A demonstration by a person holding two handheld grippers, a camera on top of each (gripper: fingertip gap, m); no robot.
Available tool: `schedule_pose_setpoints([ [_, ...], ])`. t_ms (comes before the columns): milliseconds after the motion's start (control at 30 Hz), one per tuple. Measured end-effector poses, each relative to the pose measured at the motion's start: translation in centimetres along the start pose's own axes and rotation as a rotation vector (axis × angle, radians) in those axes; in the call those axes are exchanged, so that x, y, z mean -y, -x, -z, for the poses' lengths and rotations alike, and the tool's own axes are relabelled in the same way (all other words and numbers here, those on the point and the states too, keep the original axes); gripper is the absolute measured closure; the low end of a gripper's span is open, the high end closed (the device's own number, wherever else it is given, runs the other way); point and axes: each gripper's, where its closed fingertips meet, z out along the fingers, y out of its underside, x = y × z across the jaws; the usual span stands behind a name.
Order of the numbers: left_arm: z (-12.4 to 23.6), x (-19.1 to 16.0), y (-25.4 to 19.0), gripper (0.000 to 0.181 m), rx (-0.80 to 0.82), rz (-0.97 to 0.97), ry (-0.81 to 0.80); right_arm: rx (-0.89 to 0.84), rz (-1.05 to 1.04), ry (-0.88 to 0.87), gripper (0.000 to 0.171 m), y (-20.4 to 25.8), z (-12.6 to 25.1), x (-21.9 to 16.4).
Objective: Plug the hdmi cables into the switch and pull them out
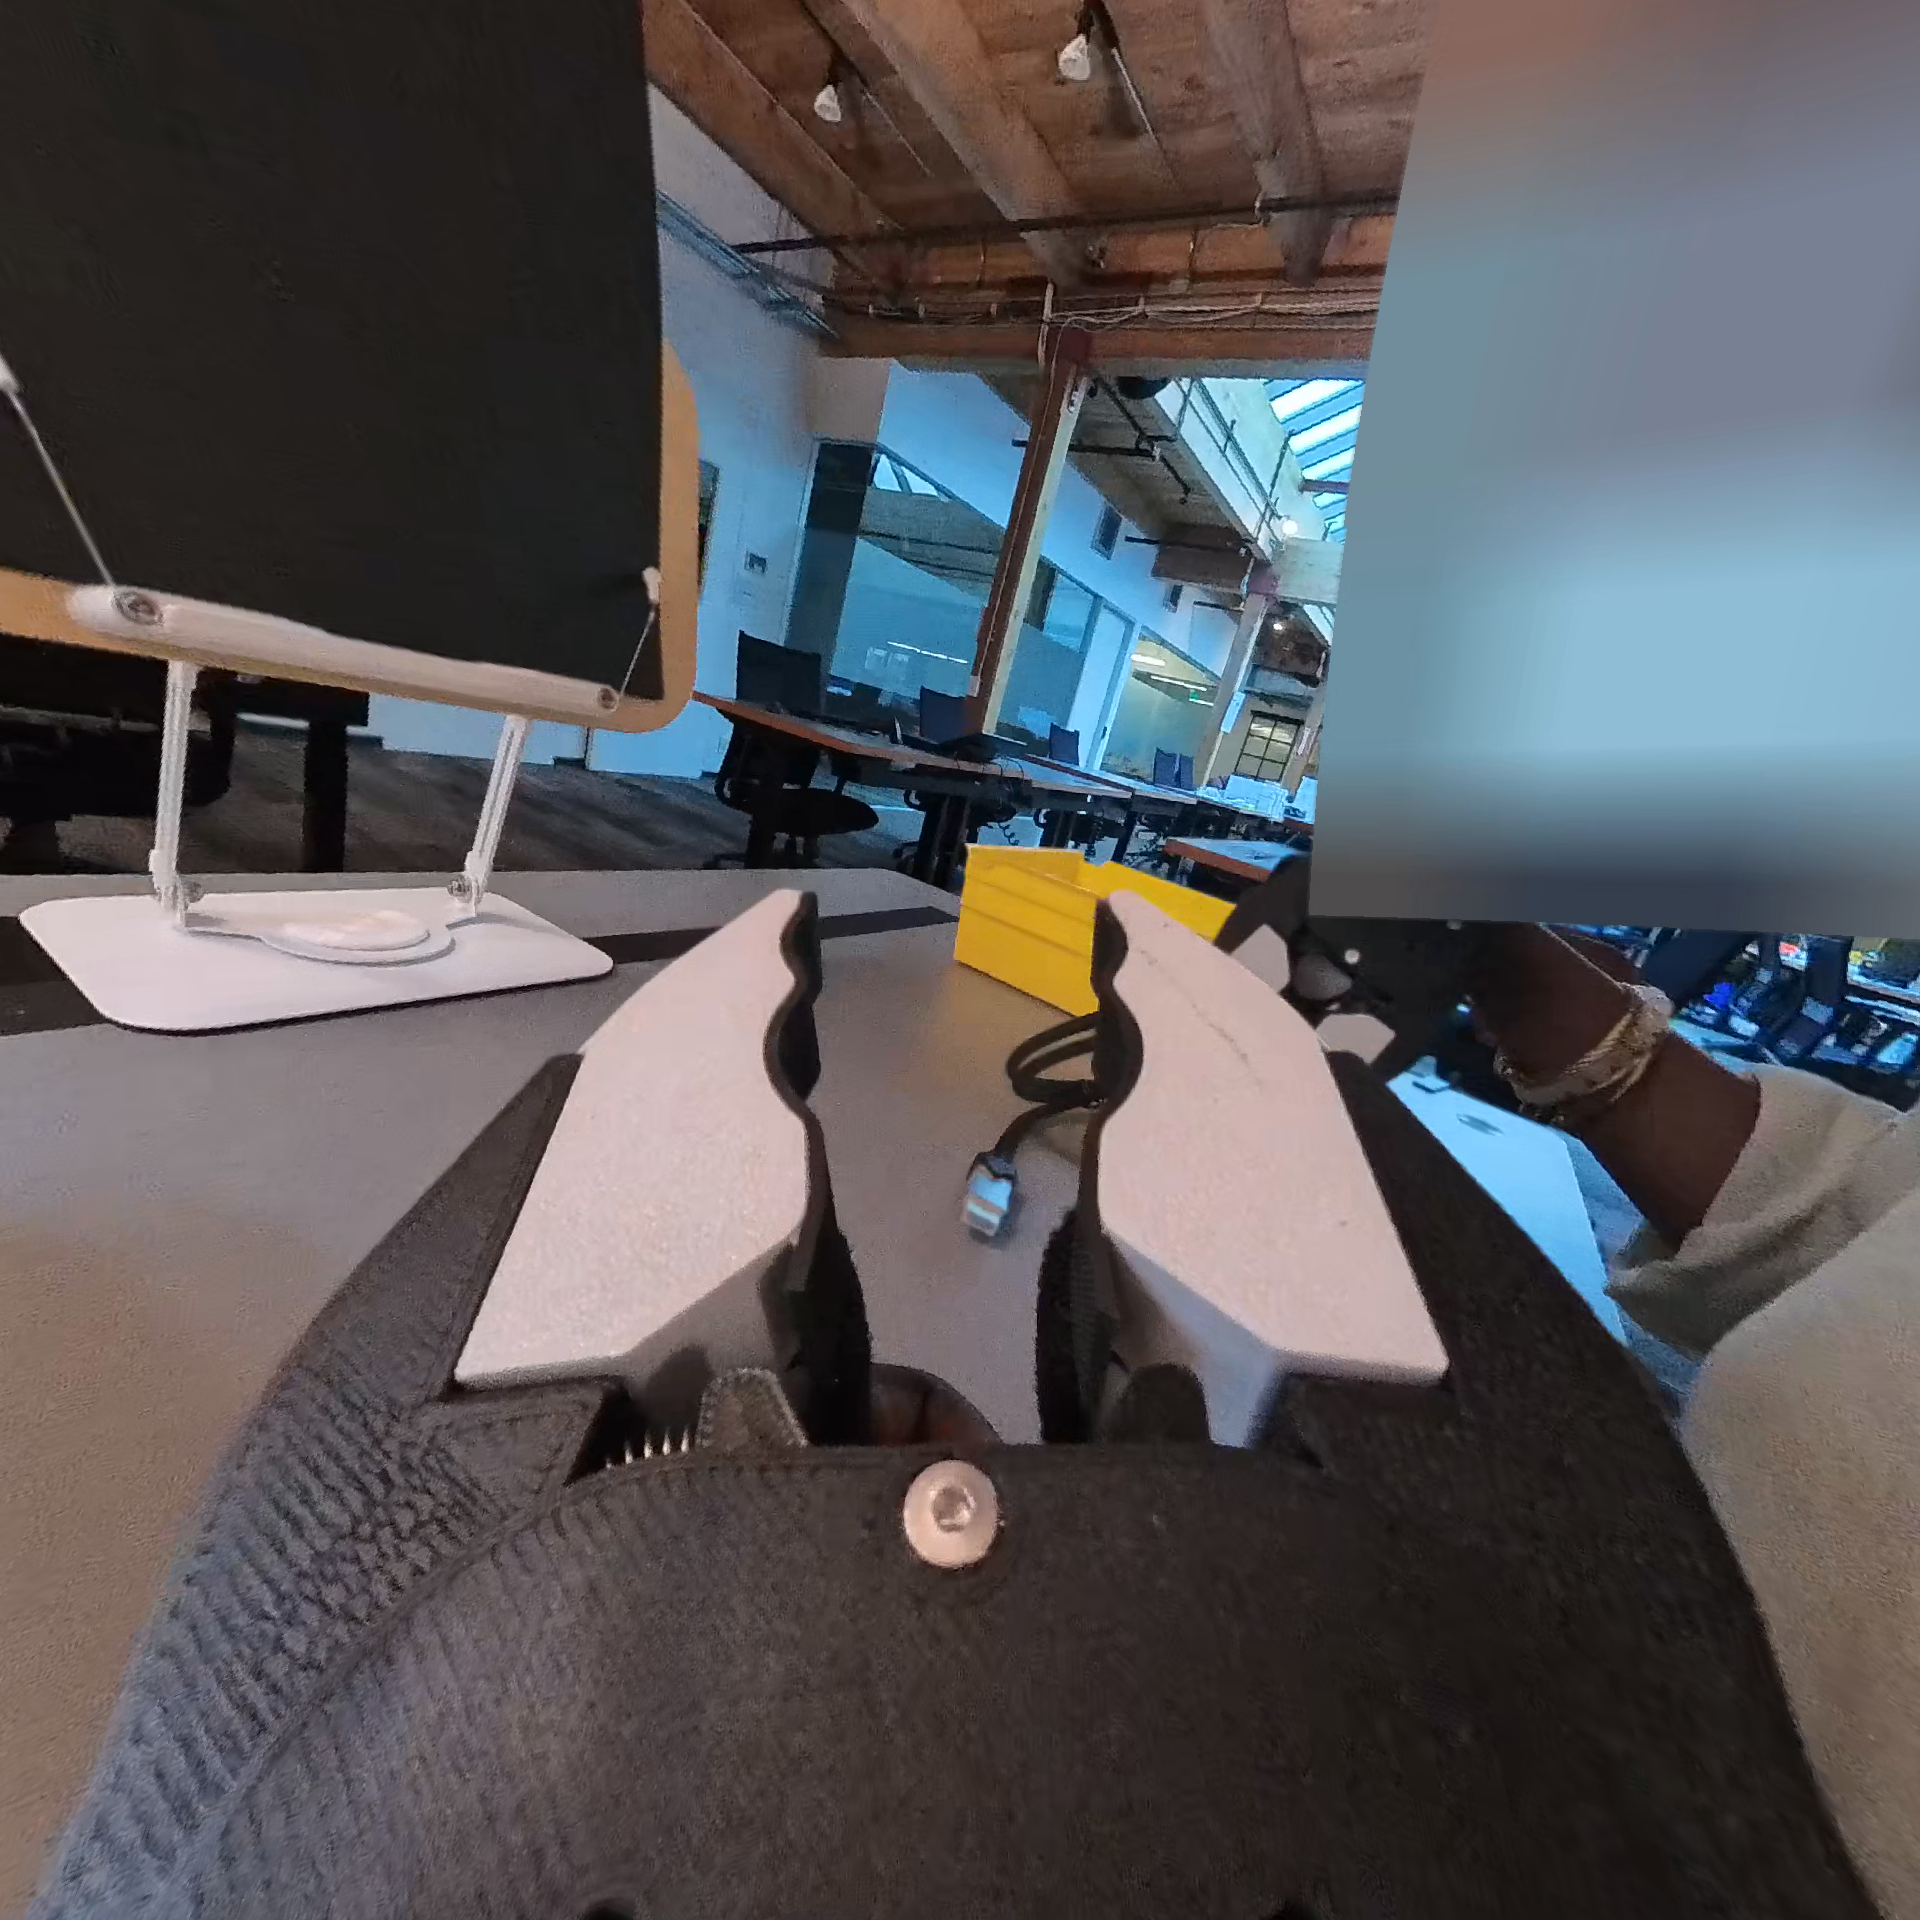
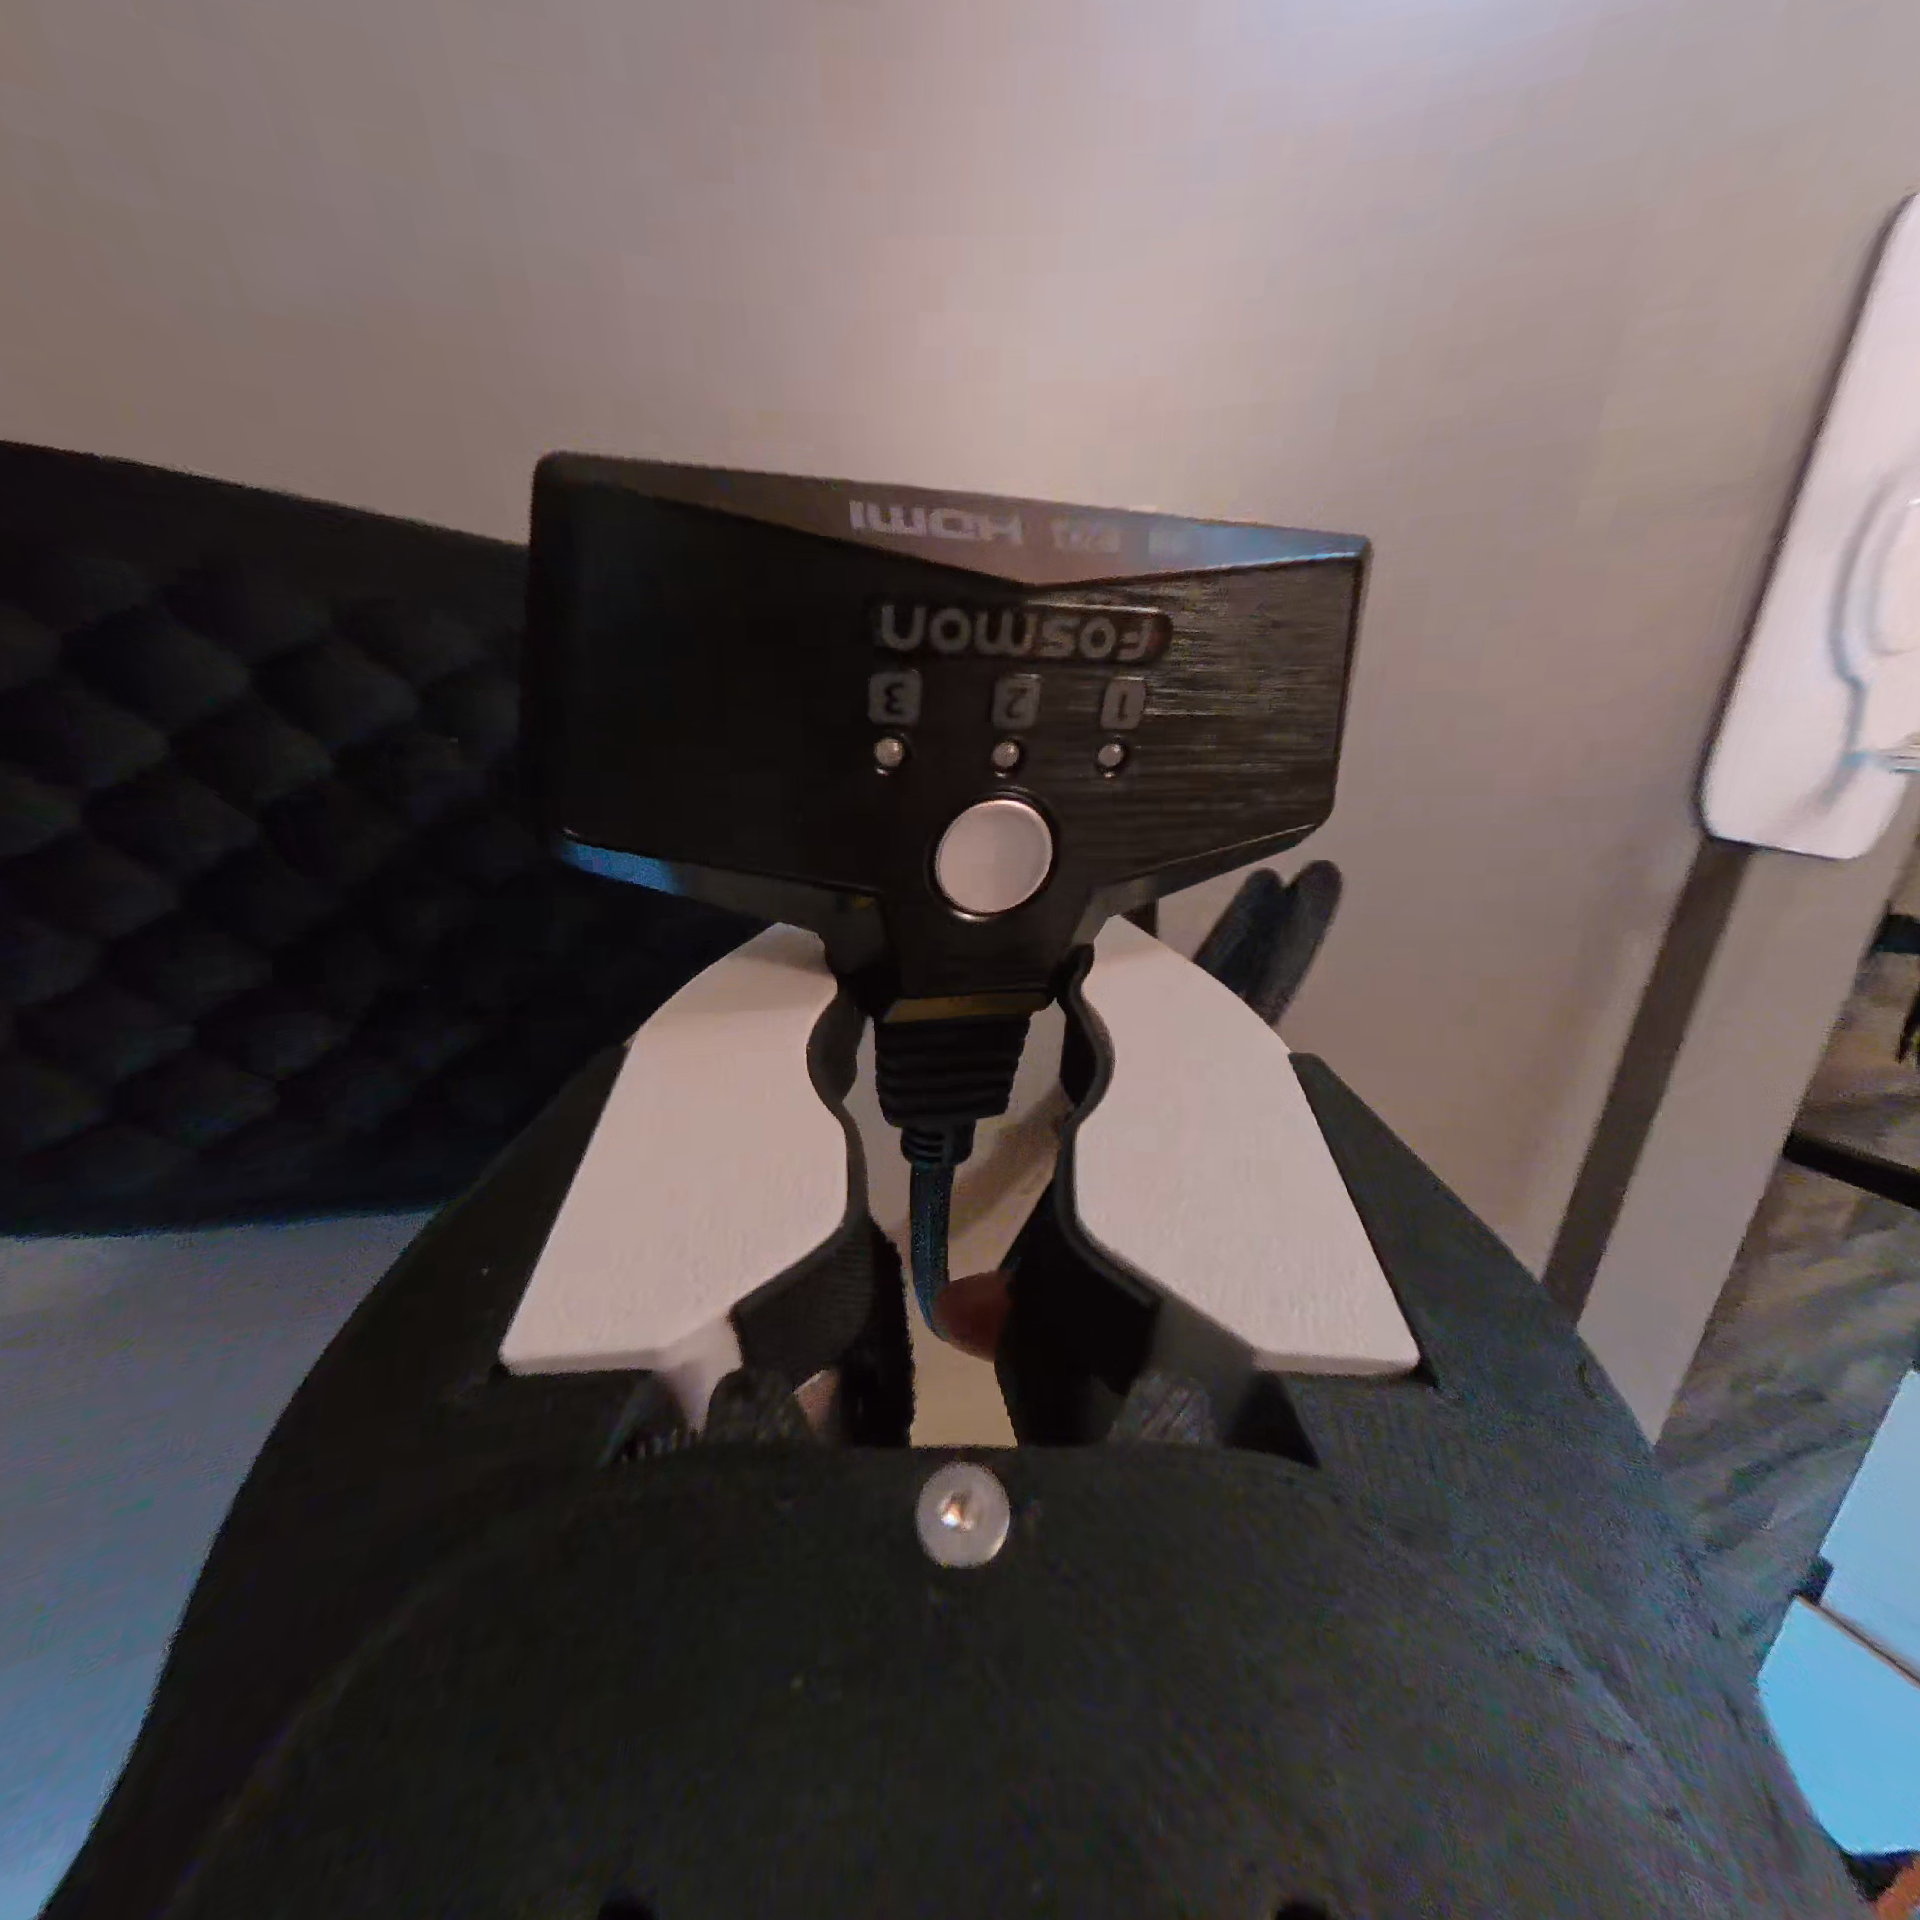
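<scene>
1 plug [image 1: 989,1195] lies ahead between the wide left hand-held gripper [image 1: 961,935], pointing near; right hand-held gripper [image 2: 961,982] clamps the switch [image 2: 935,696].

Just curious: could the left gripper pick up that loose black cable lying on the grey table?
Probably yes. The left gripper is open, and the black cable's silver-tipped plug lies on the grey table in line between its white fingers, nothing blocking it.

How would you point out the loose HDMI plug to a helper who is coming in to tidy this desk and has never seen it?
Start at the grey table and find the yellow bin at its far edge. Just in front of the bin a black cable lies coiled. Its free end is the HDMI plug: black, with a silvery metal tip, lying between the open left gripper's white fingers.
</scene>
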Motion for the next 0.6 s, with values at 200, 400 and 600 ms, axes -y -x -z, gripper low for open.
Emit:
schedule_pose_setpoints([
  [200,0.0,-0.9,0.2,0.131,0.003,-0.002,0.050,0.025,0.056,0.176,0.137,0.9,-2.4,-1.8],
  [400,1.5,-0.7,0.0,0.131,-0.001,-0.064,0.137,-0.026,-0.003,0.203,0.136,0.5,-2.2,-2.0],
  [600,6.2,3.7,4.0,0.131,0.201,-0.262,0.270,-0.067,-0.233,-0.033,0.115,0.8,0.1,0.2],
])
